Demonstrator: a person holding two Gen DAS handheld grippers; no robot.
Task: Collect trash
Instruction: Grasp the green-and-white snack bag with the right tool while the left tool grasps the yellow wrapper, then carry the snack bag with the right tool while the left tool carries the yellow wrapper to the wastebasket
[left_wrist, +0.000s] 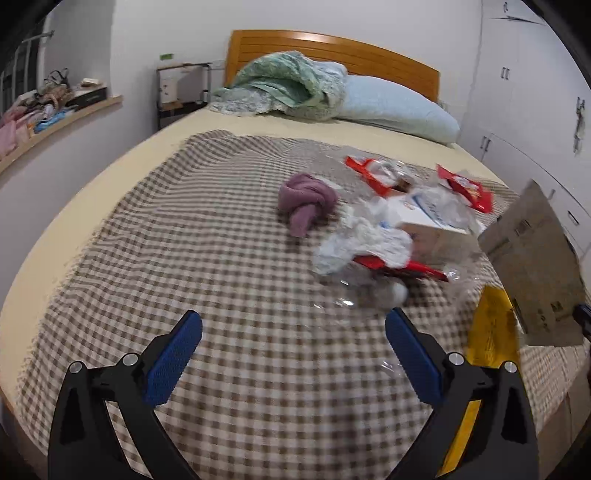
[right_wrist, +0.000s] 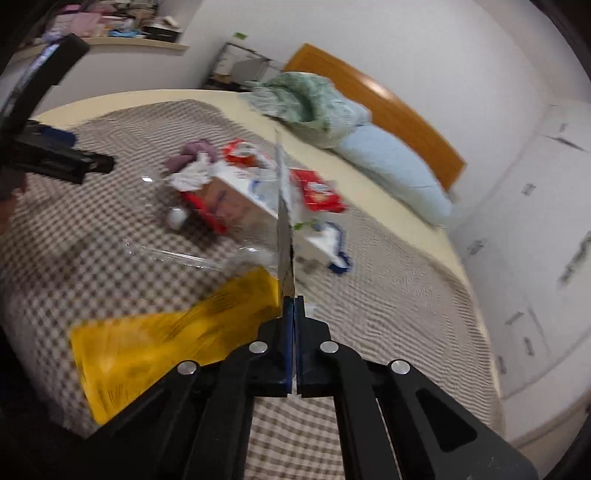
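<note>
A heap of trash lies on the checked bedspread (left_wrist: 184, 258): red wrappers (left_wrist: 465, 188) (right_wrist: 319, 192), crumpled white paper (left_wrist: 365, 236) (right_wrist: 192, 173), a white box (left_wrist: 424, 221) (right_wrist: 236, 203), clear plastic film (left_wrist: 351, 295) (right_wrist: 177, 254) and a flat yellow bag (left_wrist: 491, 332) (right_wrist: 166, 339). My right gripper (right_wrist: 294, 302) is shut on a flat piece of cardboard (right_wrist: 285, 240), seen edge-on in its own view and held up as a grey-brown sheet (left_wrist: 532, 266) at the right of the left wrist view. My left gripper (left_wrist: 294, 317) hangs open over the bedspread in front of the heap, with nothing between its fingers.
A knotted purple cloth (left_wrist: 306, 203) lies left of the heap. A light blue pillow (left_wrist: 395, 107), a green blanket (left_wrist: 284, 85) and the wooden headboard (left_wrist: 369, 55) are at the far end. White wardrobes (left_wrist: 517, 92) stand right, a cluttered shelf (left_wrist: 55, 107) left.
</note>
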